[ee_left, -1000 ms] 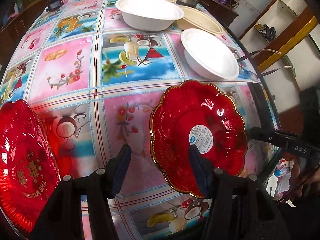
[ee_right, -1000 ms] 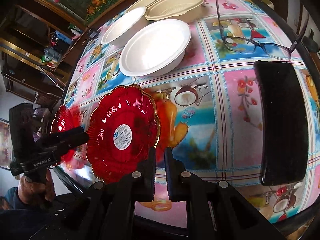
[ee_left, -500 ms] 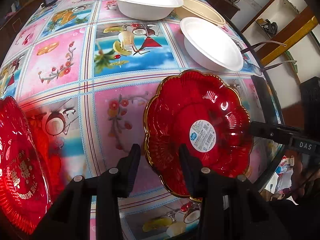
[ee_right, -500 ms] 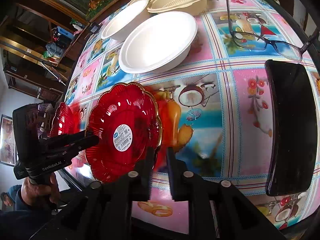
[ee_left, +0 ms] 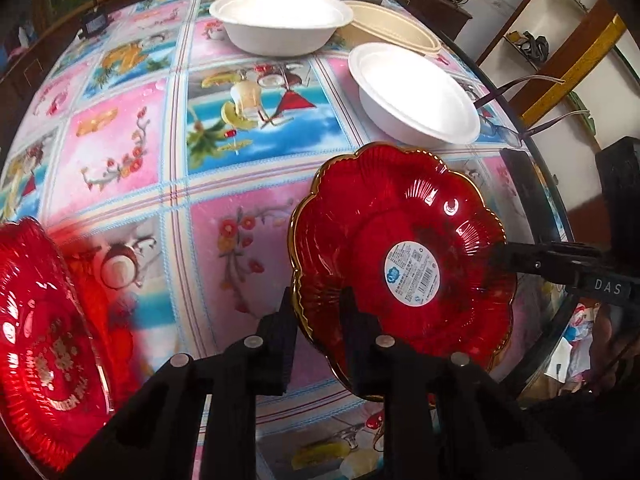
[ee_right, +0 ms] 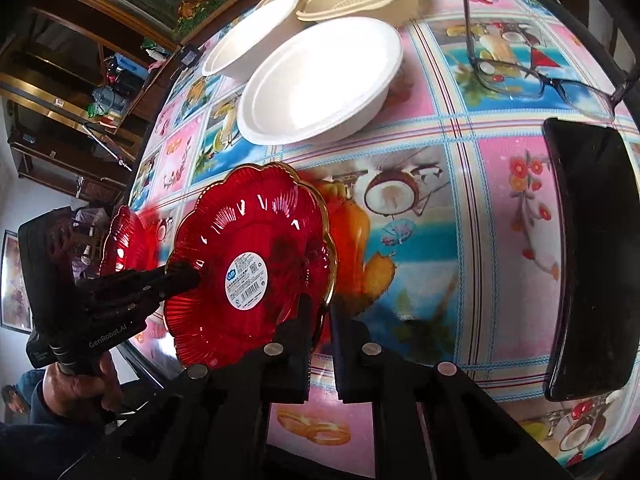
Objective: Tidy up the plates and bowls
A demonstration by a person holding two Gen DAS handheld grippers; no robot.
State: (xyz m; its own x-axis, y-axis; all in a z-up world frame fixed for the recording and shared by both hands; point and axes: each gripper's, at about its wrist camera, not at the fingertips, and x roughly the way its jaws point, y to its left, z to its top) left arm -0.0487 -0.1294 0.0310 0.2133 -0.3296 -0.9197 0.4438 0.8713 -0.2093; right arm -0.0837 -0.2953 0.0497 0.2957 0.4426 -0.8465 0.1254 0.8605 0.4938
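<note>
Fruit-print tablecloth point(ee_left: 248, 128), both grippers clamping red plate point(ee_left: 400, 248), empty white bowls point(ee_left: 416, 92)

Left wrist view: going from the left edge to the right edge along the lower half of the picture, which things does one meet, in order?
Round red plate with gold lettering → left gripper → scalloped red plate with its white label → right gripper, reaching in from the right.
</note>
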